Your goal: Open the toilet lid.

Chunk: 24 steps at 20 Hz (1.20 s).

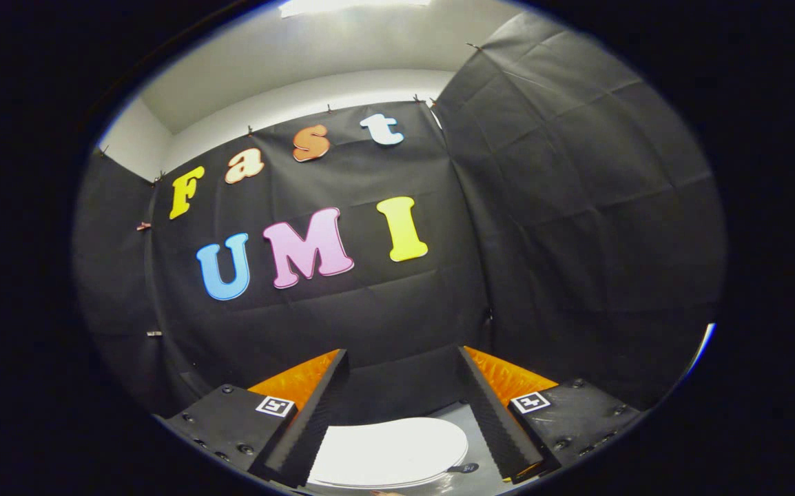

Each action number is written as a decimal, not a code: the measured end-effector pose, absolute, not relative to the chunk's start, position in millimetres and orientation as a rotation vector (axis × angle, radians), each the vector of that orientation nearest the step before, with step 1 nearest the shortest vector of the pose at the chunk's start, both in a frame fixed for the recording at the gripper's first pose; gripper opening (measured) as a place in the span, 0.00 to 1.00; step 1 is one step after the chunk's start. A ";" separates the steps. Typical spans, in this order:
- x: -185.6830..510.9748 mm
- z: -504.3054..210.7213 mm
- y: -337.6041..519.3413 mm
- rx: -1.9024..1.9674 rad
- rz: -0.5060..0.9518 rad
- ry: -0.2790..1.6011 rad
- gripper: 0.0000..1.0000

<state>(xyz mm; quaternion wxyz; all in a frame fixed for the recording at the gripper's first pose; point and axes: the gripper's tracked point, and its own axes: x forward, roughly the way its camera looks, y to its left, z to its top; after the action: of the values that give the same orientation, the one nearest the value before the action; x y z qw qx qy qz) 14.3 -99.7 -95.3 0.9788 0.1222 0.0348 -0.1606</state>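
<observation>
Held the tongs (403,358) spread wide, nothing between the fingers (315,406), tips aimed up at the black cloth wall (563,207). Lay low and close, the toilet lid (389,451): white, rounded, flat down and shut, seen in the gap between the fingers near their roots, at about 6 o'clock from the tips. No contact with either finger, as far as could be told. Ran the lid's long axis roughly from 9 to 3 o'clock in this view, though the lens bends it. Showed a small dark fitting (464,468) just beside the lid's rim at 4 o'clock, hard by the right finger; purpose unclear. Judged the coming move to hinge on tipping the tongs downward, since the lid sat below the line of aim. No bowl or contents visible under the shut lid.
</observation>
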 end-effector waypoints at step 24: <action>2.2 -467.7 -218.2 0.986 -0.542 0.583 0.95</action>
<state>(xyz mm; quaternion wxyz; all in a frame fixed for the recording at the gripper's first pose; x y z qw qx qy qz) 2.2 -218.2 -467.7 0.8058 0.4607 0.2725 -0.2532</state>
